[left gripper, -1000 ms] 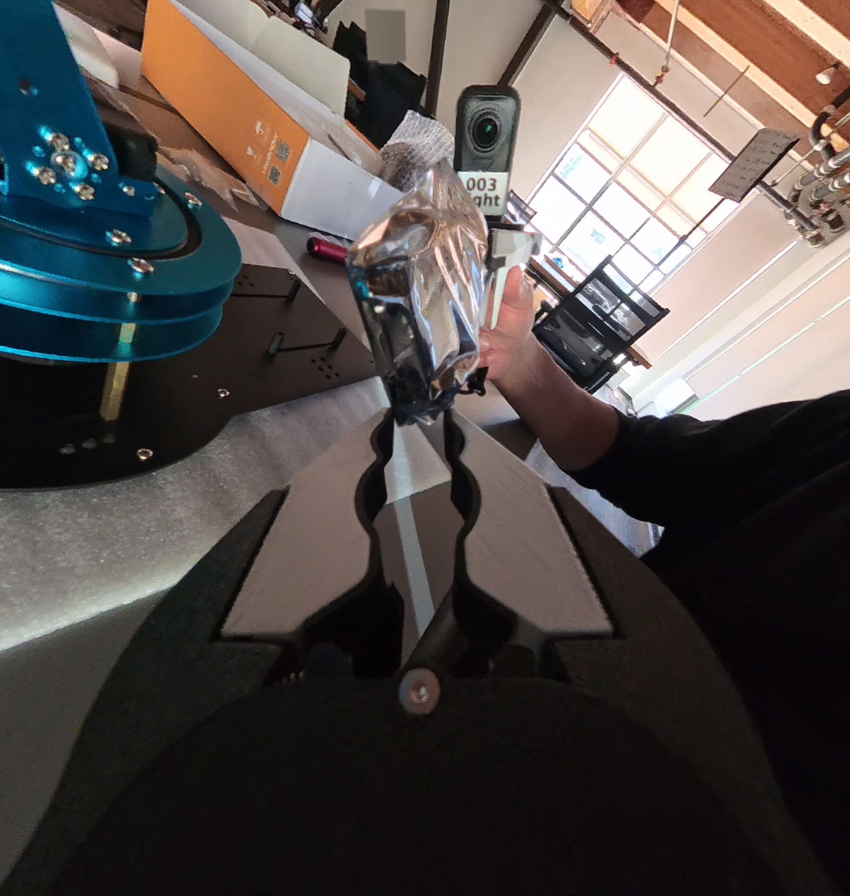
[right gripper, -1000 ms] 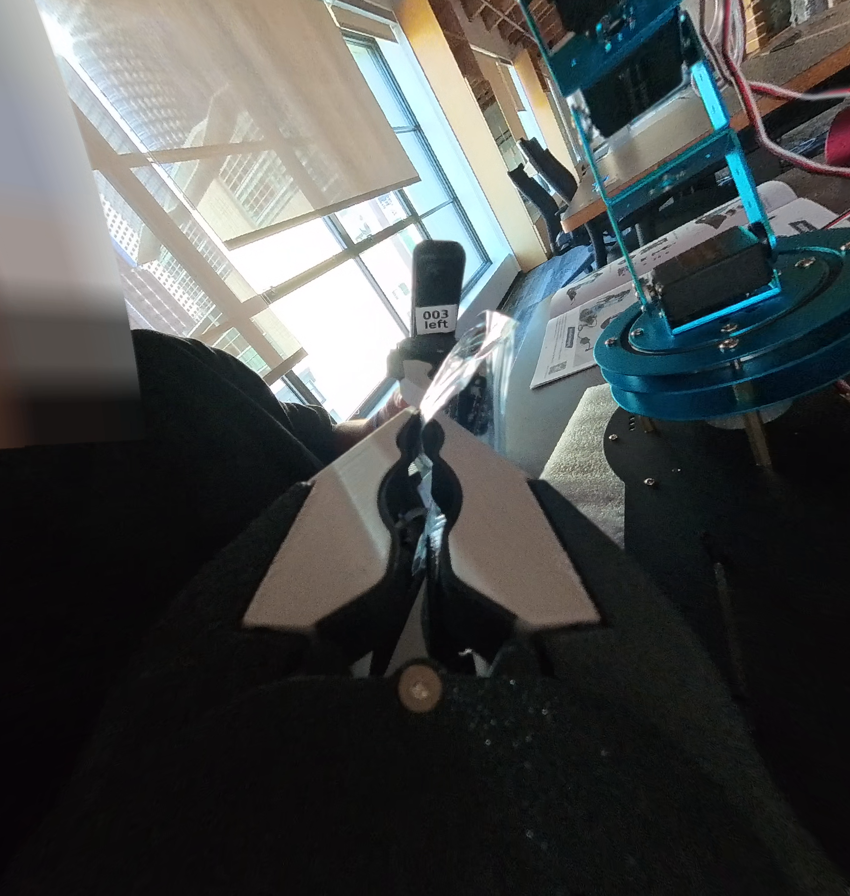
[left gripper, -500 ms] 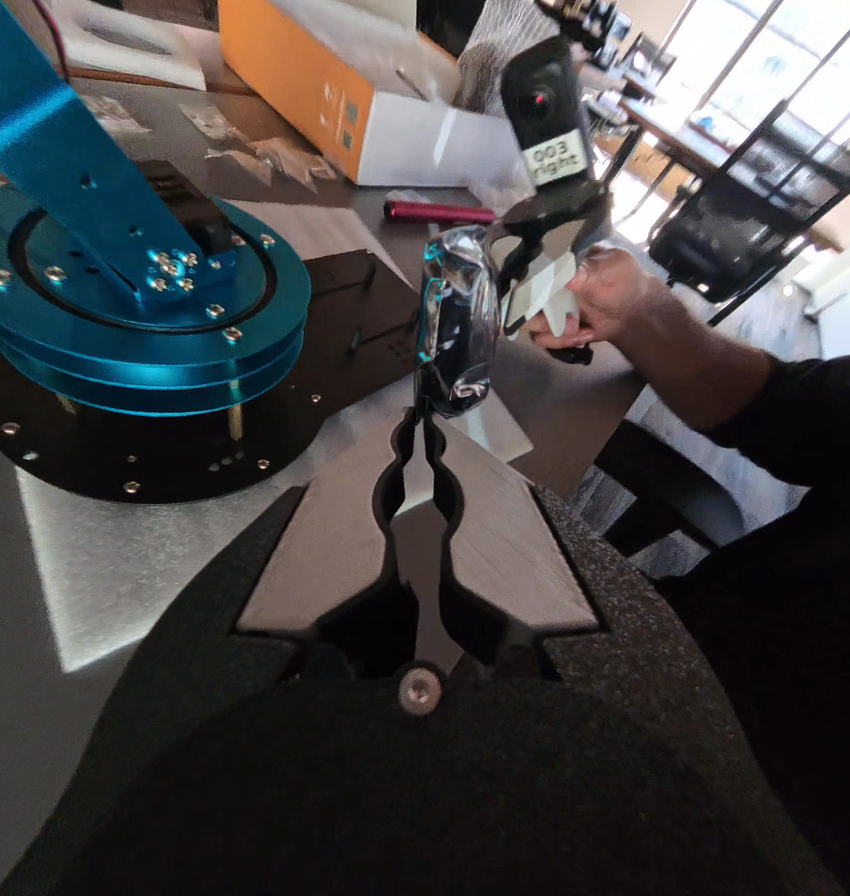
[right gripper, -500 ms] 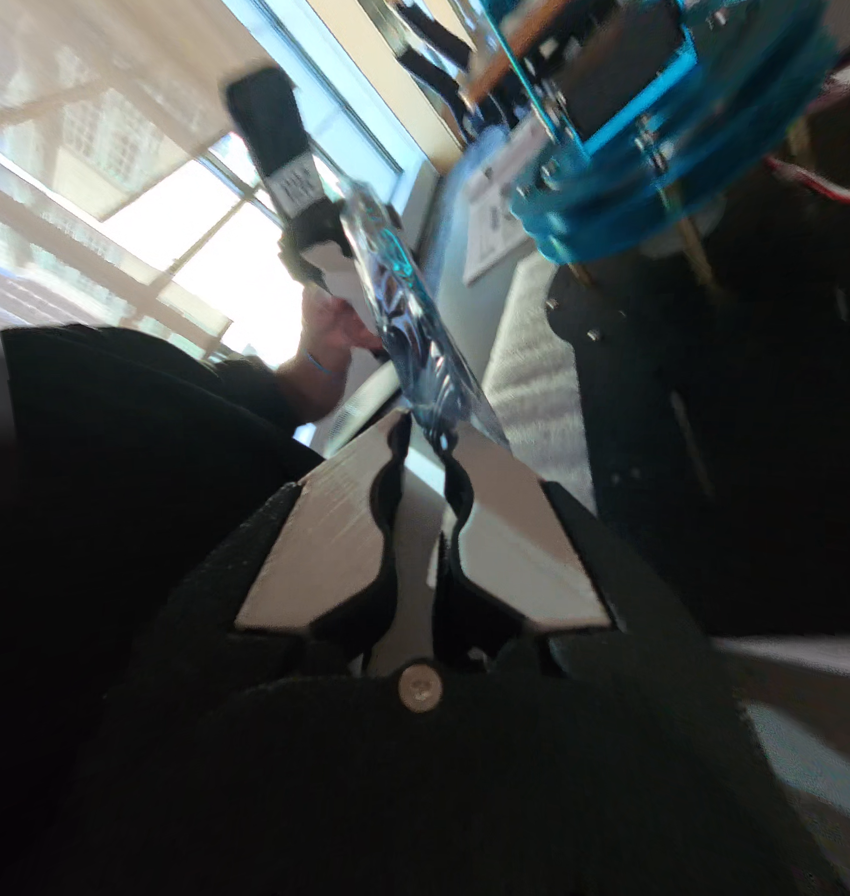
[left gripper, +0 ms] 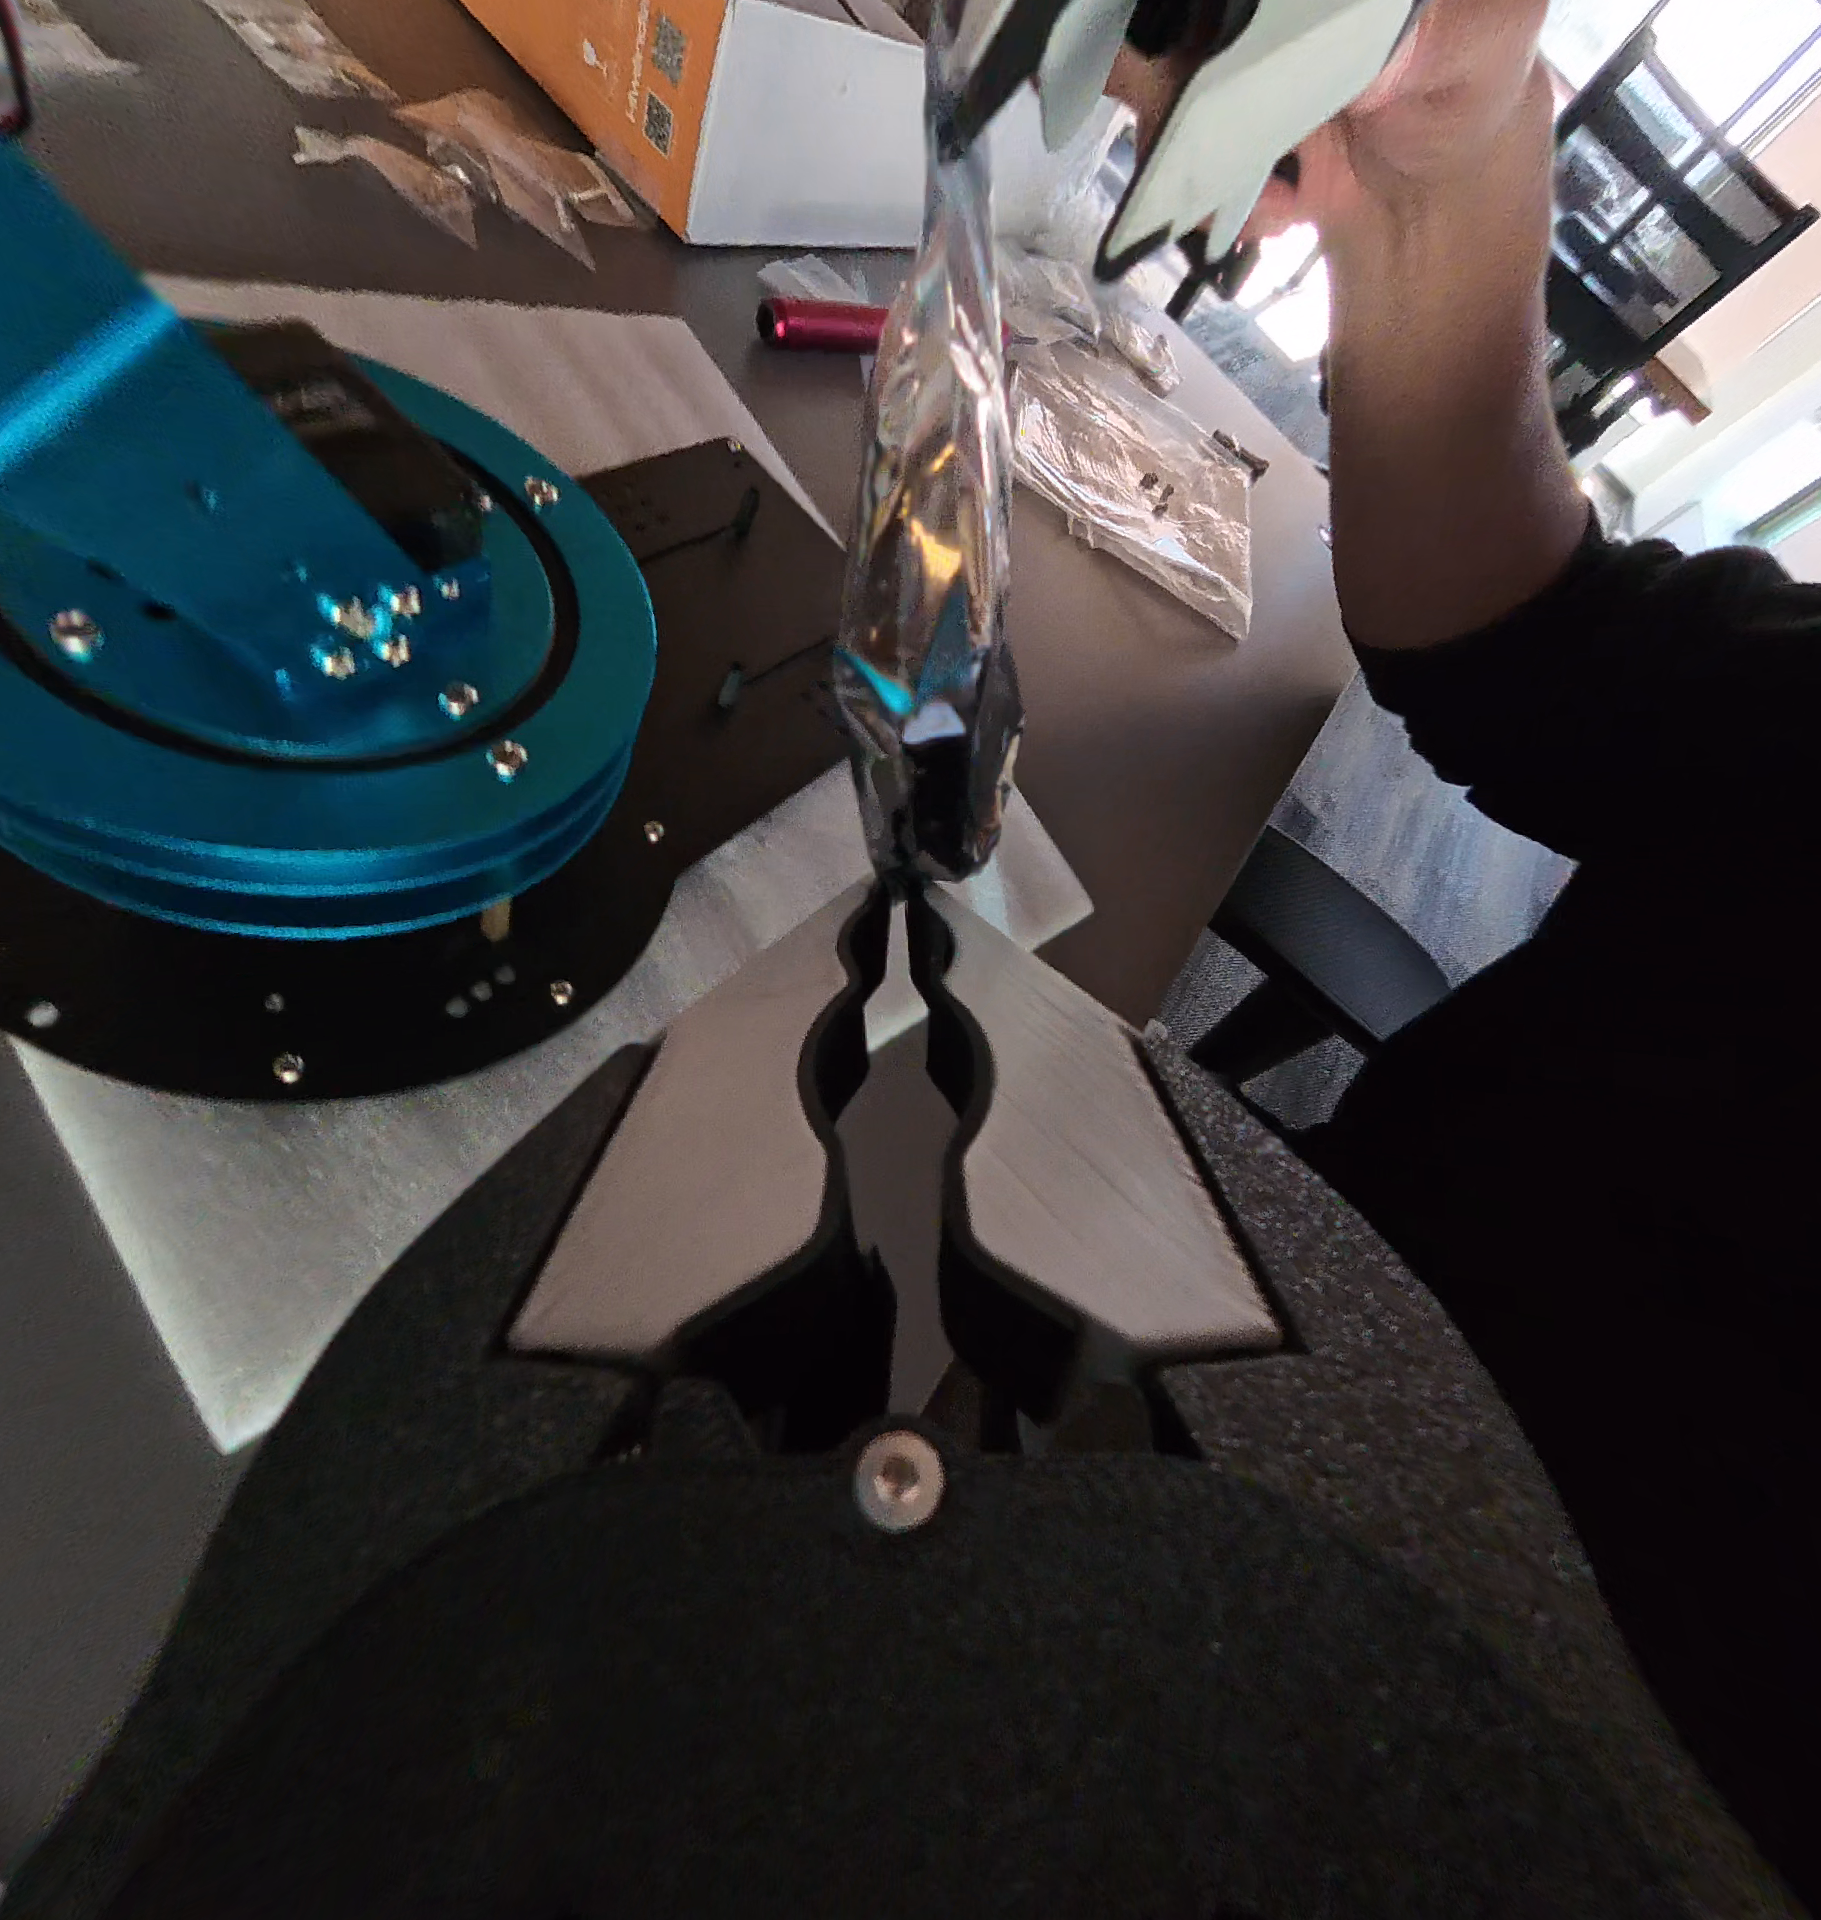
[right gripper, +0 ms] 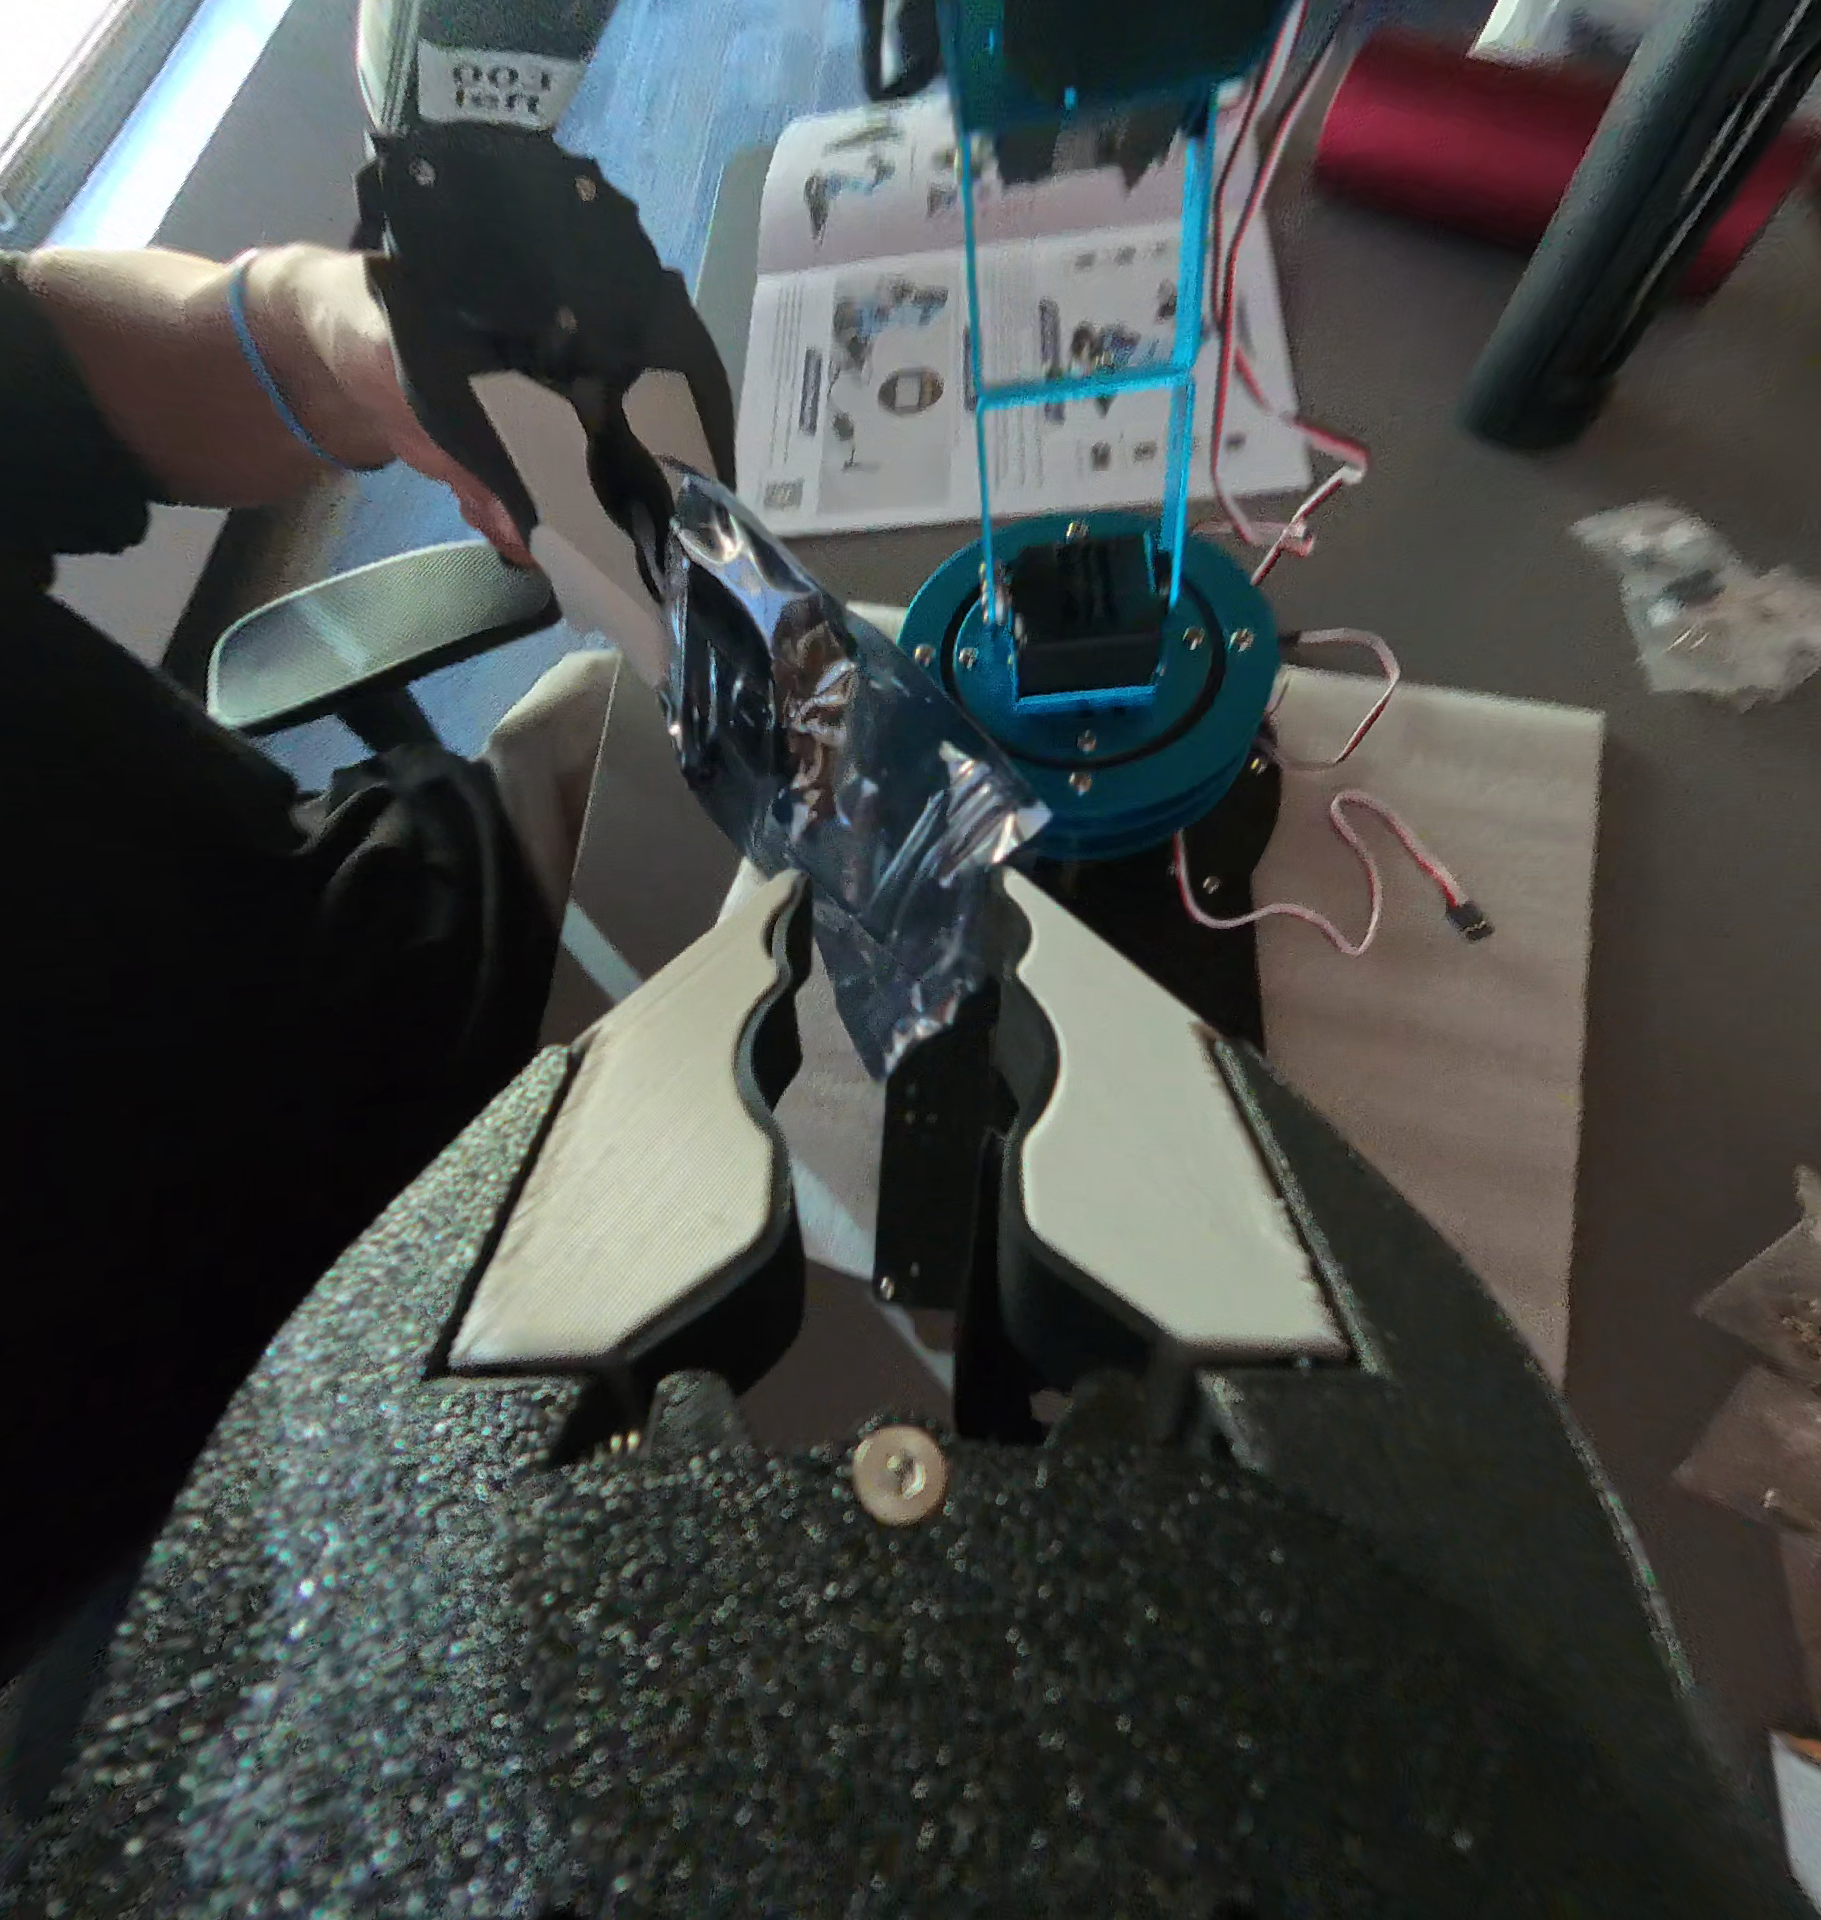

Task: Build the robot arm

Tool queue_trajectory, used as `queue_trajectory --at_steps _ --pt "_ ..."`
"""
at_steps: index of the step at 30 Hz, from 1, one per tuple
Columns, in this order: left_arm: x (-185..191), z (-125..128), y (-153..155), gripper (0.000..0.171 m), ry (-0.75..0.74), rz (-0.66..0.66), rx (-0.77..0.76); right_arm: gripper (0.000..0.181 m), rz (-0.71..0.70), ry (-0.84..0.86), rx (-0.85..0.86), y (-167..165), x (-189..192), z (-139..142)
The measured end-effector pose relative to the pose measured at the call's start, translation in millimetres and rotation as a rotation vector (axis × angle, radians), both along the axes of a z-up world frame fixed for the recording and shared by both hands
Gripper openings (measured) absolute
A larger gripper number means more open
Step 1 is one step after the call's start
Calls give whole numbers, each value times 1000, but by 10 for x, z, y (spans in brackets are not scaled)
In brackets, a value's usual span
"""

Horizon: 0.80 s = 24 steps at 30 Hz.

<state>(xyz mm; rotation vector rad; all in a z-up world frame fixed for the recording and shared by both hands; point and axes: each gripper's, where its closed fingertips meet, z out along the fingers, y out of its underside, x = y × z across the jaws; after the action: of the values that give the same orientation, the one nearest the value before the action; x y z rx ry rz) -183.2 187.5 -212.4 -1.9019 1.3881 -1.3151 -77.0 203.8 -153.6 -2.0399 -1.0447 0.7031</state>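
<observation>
My left gripper is shut on the lower end of a crinkled silvery plastic bag with a dark part inside. The bag stands up from its tips, over the table edge. The right gripper's pale finger shows at the top, in a person's hand. In the right wrist view my right gripper is open. The bag has its loose end between the parted jaws, not pinched. The left gripper holds the bag's far end there.
A blue turntable base with an upright blue frame stands on a black round plate over white foam sheet. Around it: an open booklet, an orange-and-white box, a red cylinder, small parts bags, loose wires. My right fingertips sit around 12 cm from my left ones.
My right gripper has opened and let go of the bag, and it now points down at the table from above. My left gripper keeps its hold and has tilted down too.
</observation>
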Motion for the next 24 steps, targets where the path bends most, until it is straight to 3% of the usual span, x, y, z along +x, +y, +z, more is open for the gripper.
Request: queue_trajectory --at_steps 4,6,10,12,15,24 --pt "-146 -136 -166 1 15 -56 -55 30 31 -42 47 -33 88 106" --pt "-155 -222 -246 1 29 -93 -80 30 144 25 32 -131 -183 125" --pt "-108 -335 -379 1 51 -180 -114 37 411 -12 -65 -247 -739 -304" --pt "-95 -382 -400 1 70 -200 -121 34 484 51 -169 -271 -903 -361" --pt "-90 -433 -408 1 90 -220 -118 34 497 64 -308 -194 -984 -470" --pt "-37 -423 -407 2 94 -232 -70 7 521 43 -229 -182 -1007 -541"
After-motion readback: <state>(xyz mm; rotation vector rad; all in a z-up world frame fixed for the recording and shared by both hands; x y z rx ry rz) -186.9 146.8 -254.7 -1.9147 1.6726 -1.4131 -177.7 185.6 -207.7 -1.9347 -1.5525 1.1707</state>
